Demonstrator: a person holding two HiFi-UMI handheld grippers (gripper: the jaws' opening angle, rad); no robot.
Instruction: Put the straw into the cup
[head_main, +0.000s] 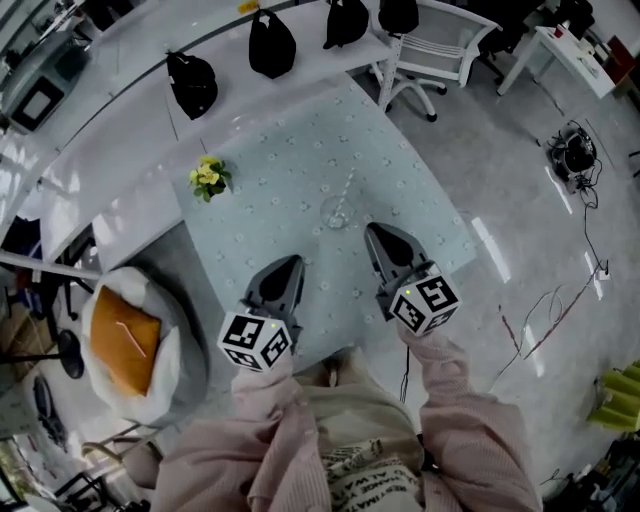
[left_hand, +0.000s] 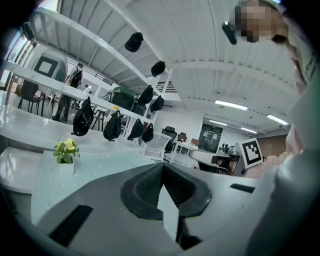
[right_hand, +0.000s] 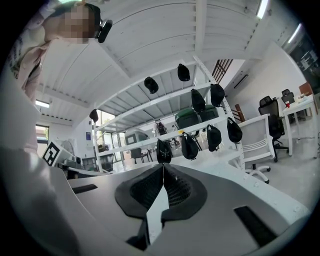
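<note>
A clear glass cup (head_main: 335, 214) stands on the pale patterned tablecloth (head_main: 270, 160), near its front. A thin clear straw (head_main: 346, 188) rises out of the cup and leans away from me. My right gripper (head_main: 373, 231) is shut and holds nothing, its tip just right of the cup and a little nearer to me. My left gripper (head_main: 291, 262) is also shut and empty, lower and to the left of the cup. Both gripper views point above the table, so neither shows the cup: the left gripper (left_hand: 162, 166) and the right gripper (right_hand: 163, 167) have their jaws pressed together.
A small pot of yellow flowers (head_main: 208, 179) (left_hand: 65, 150) sits at the cloth's left edge. Black bags (head_main: 271, 45) hang along the white shelf behind the table. A white chair (head_main: 440, 45) stands at the back right. An orange cushion (head_main: 125, 340) lies on a seat at my left.
</note>
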